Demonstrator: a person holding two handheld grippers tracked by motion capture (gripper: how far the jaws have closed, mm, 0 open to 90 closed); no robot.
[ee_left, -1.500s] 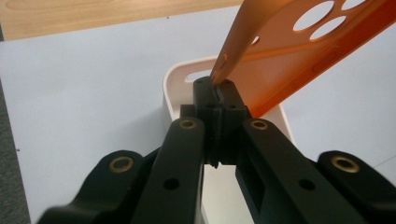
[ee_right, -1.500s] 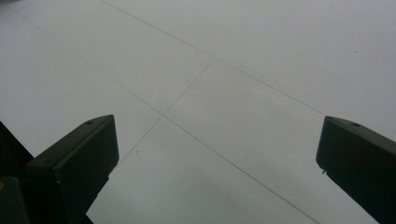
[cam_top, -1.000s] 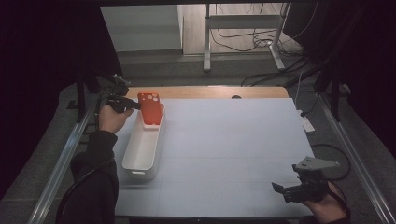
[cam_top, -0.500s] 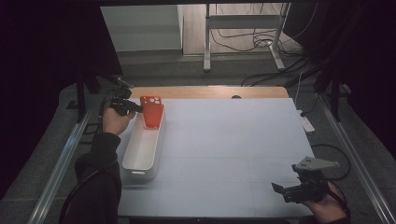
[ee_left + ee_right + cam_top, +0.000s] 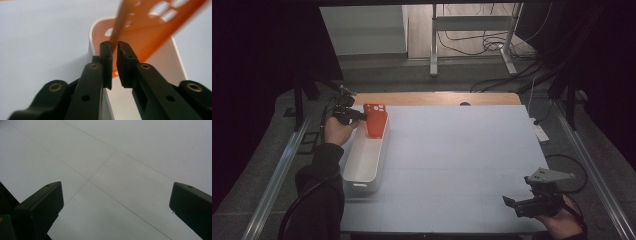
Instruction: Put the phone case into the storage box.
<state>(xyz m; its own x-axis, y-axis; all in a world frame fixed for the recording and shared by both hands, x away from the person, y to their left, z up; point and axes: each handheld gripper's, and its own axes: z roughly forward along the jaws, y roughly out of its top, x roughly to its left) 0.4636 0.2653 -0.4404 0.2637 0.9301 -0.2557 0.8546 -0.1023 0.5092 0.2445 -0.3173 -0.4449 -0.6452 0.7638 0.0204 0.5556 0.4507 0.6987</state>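
Observation:
An orange perforated plate (image 5: 375,120) stands tilted in the far end of a long white bin (image 5: 362,165) at the table's left. My left gripper (image 5: 358,116) reaches it from the left. In the left gripper view the plate's (image 5: 155,22) edge runs between the jaws of the left gripper (image 5: 113,46), above the bin's rim (image 5: 90,37). The jaws have just been opening; a thin gap shows and the pads no longer press the plate. My right gripper (image 5: 513,204) rests open near the front right corner, its jaws (image 5: 115,192) wide apart over bare tabletop.
The white tabletop (image 5: 462,150) spreads between the two hands. A wooden strip (image 5: 437,98) lines the far edge. Metal rails (image 5: 277,175) run along both sides. A table frame and cables (image 5: 472,35) lie on the floor beyond.
The orange plate has sunk a little into the bin's far end. My left hand moved slightly with it. The right hand has kept still.

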